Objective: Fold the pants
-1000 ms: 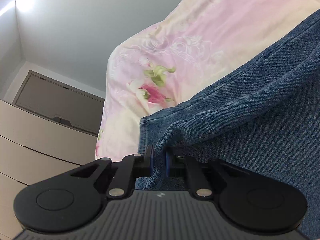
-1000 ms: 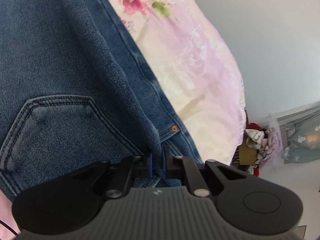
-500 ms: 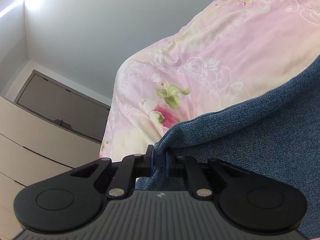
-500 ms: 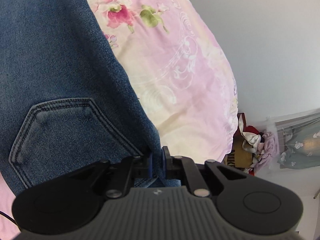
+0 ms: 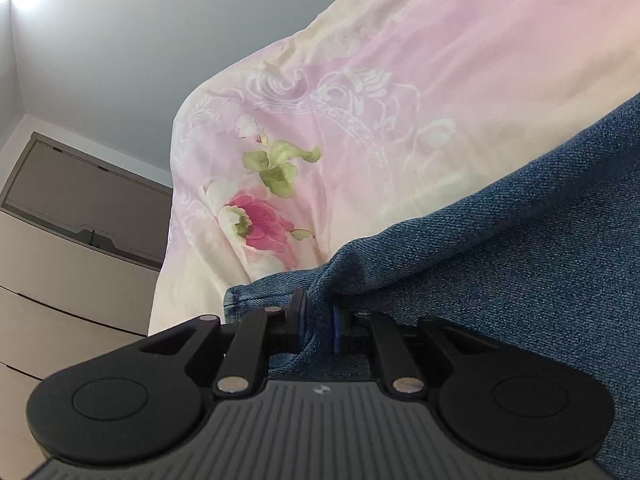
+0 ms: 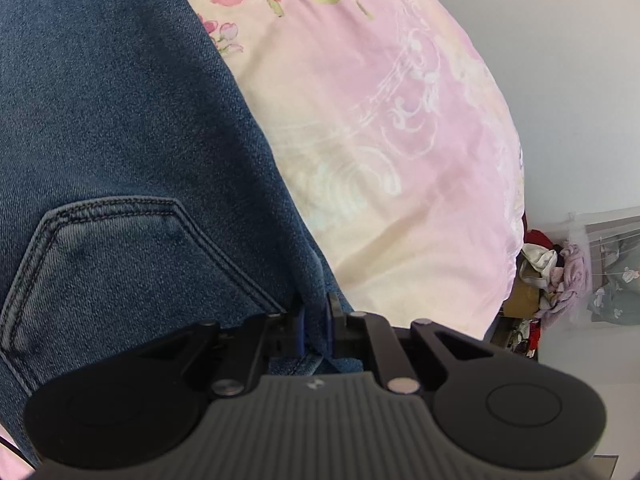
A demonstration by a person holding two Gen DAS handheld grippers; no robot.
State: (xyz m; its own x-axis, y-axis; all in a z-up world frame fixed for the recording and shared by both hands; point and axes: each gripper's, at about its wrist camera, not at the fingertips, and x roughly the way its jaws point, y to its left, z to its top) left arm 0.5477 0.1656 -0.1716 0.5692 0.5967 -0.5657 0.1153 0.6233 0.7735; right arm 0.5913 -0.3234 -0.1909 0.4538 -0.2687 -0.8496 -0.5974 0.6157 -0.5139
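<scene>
carrying the blue denim pants (image 5: 500, 264) folded over the pink floral bedspread (image 5: 360, 128), your left tongs (image 5: 318, 322), just easing apart, and clenched right tongs (image 6: 314, 328) both pinch the fold; next lay it flat and let go.

I see the pants (image 5: 520, 264) as blue denim, a coarse twill weave with a matt face, and in the right view their back pocket (image 6: 120, 264) carries raised double stitching over a paler, worn-looking patch. The bedsheet (image 5: 400, 100) under them is thin pink and cream cloth with a faint sheen, printed with flowers and white scrolls. My left gripper (image 5: 318, 320) and right gripper (image 6: 314, 320) look like matt black plastic with small shiny metal pins and a ribbed grey body, and the drawers (image 5: 60, 280) are smooth and matt cream.
</scene>
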